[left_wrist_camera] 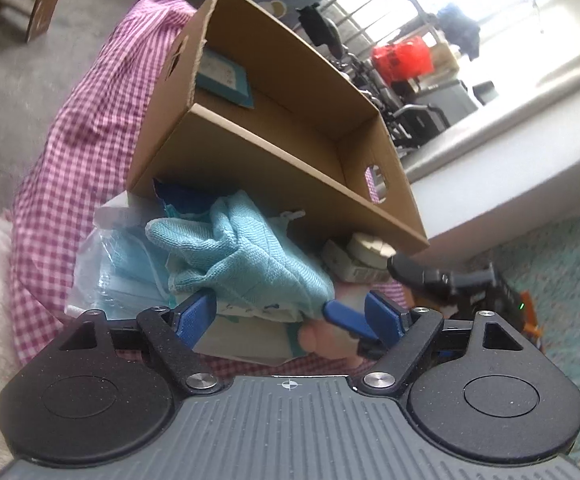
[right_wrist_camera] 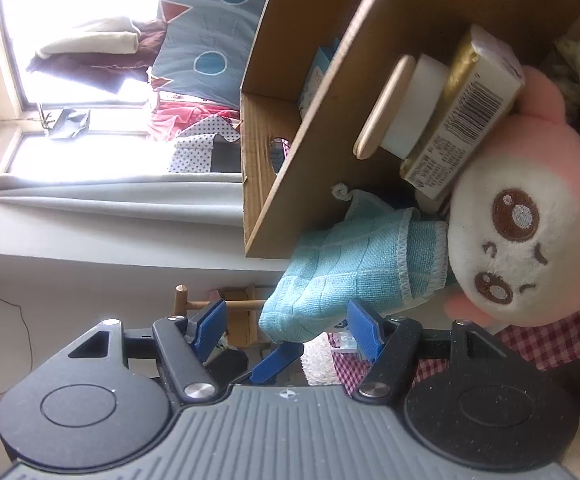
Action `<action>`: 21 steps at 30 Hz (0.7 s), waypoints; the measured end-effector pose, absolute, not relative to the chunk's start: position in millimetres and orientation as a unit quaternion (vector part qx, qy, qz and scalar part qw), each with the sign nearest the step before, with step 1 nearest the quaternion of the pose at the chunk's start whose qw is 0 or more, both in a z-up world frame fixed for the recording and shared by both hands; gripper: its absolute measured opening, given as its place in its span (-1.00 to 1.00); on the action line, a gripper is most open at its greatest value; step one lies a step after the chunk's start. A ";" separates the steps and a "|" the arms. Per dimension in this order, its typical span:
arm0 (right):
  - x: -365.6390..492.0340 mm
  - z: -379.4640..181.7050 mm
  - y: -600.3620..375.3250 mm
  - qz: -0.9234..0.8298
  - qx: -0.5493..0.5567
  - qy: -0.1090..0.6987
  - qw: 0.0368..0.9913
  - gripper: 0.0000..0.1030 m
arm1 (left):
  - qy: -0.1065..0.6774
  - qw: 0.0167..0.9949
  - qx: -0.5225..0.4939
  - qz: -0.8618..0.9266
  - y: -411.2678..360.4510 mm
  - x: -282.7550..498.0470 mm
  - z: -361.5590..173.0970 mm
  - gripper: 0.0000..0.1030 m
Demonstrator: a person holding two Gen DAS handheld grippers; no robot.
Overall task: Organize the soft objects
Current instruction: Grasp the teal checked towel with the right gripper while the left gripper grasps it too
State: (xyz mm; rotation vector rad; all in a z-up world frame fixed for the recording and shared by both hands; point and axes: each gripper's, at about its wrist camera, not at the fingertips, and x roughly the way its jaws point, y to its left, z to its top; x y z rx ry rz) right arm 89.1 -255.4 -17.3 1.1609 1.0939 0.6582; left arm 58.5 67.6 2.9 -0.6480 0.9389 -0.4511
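Both of your grippers sit at the light-blue knitted cloth (left_wrist_camera: pixel 246 256), which lies heaped against the outside of the cardboard box (left_wrist_camera: pixel 290 148) on the pink checked bedcover (left_wrist_camera: pixel 82 132), beside the pink plush toy (right_wrist_camera: pixel 530 236). Your left gripper (left_wrist_camera: pixel 290 312) has its fingers released around the cloth's near edge, pads not pressing. Your right gripper (right_wrist_camera: pixel 290 322) is likewise released, the cloth's corner hanging between its blue fingers (right_wrist_camera: pixel 364 332).

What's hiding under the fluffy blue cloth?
Under the blue cloth peeks a clear bag of face masks, white paper, and part of the pink plush toy. Anything deeper in the pile is covered.
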 end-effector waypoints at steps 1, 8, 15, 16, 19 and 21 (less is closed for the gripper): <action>90.1 -19.8 -254.9 0.290 0.514 0.483 0.647 0.35 | 0.443 0.812 -0.318 -0.210 69.6 61.6 0.7 0.59; 91.2 -32.4 -254.1 0.295 0.534 0.484 0.628 0.35 | 0.458 0.786 -0.372 -0.183 71.9 82.7 -2.0 0.59; 91.5 -39.5 -256.7 0.301 0.545 0.486 0.613 0.35 | 0.473 0.775 -0.396 -0.139 69.4 97.0 -7.2 0.11; 91.7 -40.4 -257.0 0.301 0.547 0.486 0.611 0.35 | 0.476 0.774 -0.396 -0.133 68.5 98.6 -8.8 0.06; 92.7 -43.2 -256.8 0.302 0.553 0.488 0.604 0.35 | 0.484 0.776 -0.387 -0.116 64.9 101.5 -10.4 -0.25; 93.4 -45.0 -255.1 0.302 0.553 0.491 0.601 0.35 | 0.483 0.780 -0.382 -0.107 64.7 101.1 -11.1 -0.49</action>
